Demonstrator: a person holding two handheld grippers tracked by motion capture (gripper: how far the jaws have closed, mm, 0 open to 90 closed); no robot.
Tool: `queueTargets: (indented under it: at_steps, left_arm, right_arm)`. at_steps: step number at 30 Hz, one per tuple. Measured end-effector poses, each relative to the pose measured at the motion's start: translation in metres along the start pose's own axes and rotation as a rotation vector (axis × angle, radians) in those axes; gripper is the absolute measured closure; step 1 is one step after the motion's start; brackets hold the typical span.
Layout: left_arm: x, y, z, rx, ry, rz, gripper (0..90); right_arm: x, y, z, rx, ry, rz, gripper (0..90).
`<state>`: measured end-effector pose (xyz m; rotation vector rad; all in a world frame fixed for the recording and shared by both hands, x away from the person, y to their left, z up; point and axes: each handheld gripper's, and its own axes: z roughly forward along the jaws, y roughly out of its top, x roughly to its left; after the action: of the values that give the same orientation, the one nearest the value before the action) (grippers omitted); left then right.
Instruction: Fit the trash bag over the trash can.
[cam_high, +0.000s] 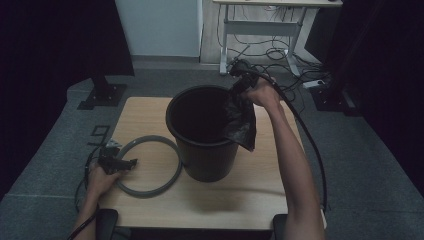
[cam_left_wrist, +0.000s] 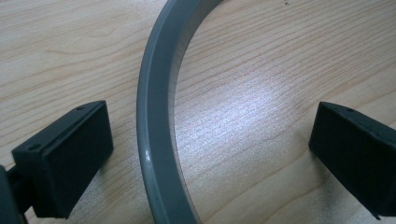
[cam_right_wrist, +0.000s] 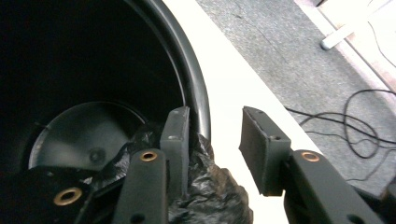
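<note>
**Bag at the bucket rim, ring between the left claw's pads**

From the high view we get the whole layout: a black bucket (cam_high: 204, 131) stands in the middle of the wooden tabletop (cam_high: 250, 192), a grey ring (cam_high: 149, 166) lies flat just beside its base, and a black plastic bag (cam_high: 241, 122) drapes over the bucket's rim on the right claw's side. The right claw (cam_high: 239, 85) sits up at that rim, right where the bag's top gathers.

The right gripper view takes us in close, and here is what the high view cannot give: the bucket's round floor down inside, and crumpled bag plastic (cam_right_wrist: 208, 186) bunched low between the two pads. The right claw (cam_right_wrist: 215, 140) stands partly apart. The inner pad (cam_right_wrist: 175, 140) lies against the plastic just inside the rim (cam_right_wrist: 194, 79); the outer pad (cam_right_wrist: 261, 147) is clear of it, over pale tabletop. So no squeeze on the bag here: released, with the bag loose in the gap.

Over to the left gripper view: the left claw (cam_left_wrist: 210, 149) is spread wide, low over the wood grain. The ring's curved band (cam_left_wrist: 156, 121) runs up between the pads, much nearer one pad (cam_left_wrist: 70, 154), touching neither. Released, holding nothing. In the high view that left claw (cam_high: 131, 162) rests right at the ring's near edge.
</note>
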<state>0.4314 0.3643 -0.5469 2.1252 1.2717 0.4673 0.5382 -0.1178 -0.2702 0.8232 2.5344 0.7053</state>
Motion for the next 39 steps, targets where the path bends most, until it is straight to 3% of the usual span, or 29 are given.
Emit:
queueTargets:
  at_steps: [7, 13, 23, 25, 28, 31, 33, 39]
  left_arm:
    - [0.000, 0.000, 0.000, 0.000, 0.000, 0.001, 0.0]
    - [-0.001, 0.000, 0.000, 0.001, 0.000, 0.001, 0.0]
    - [-0.001, -0.001, -0.001, 0.001, -0.008, 0.010, 0.0]
    - [-0.002, 0.000, -0.001, 0.007, -0.008, 0.009, 0.0]
    - [-0.002, 0.001, -0.002, 0.014, -0.012, 0.003, 0.0]
    - [-0.001, 0.002, -0.002, 0.023, -0.020, -0.009, 0.0]
    - [0.000, 0.003, -0.004, 0.032, -0.023, -0.016, 0.9]
    - [0.004, 0.012, -0.011, 0.060, -0.028, -0.008, 3.3]
  right_arm:
    - [-0.002, -0.031, -0.020, 0.009, 0.027, 0.039, 44.7]
    - [0.008, -0.056, -0.037, -0.006, 0.039, 0.087, 32.7]
    - [0.055, -0.081, -0.063, -0.055, 0.003, 0.105, 25.4]
    - [0.067, -0.083, -0.065, -0.064, -0.004, 0.089, 25.5]
    - [0.081, -0.081, -0.066, -0.069, 0.036, 0.053, 23.2]
    - [0.079, -0.076, -0.070, -0.096, 0.075, 0.033, 25.4]
    - [0.073, -0.073, -0.073, -0.135, 0.089, 0.047, 24.8]
    - [0.067, -0.069, -0.068, -0.161, 0.132, 0.026, 23.1]
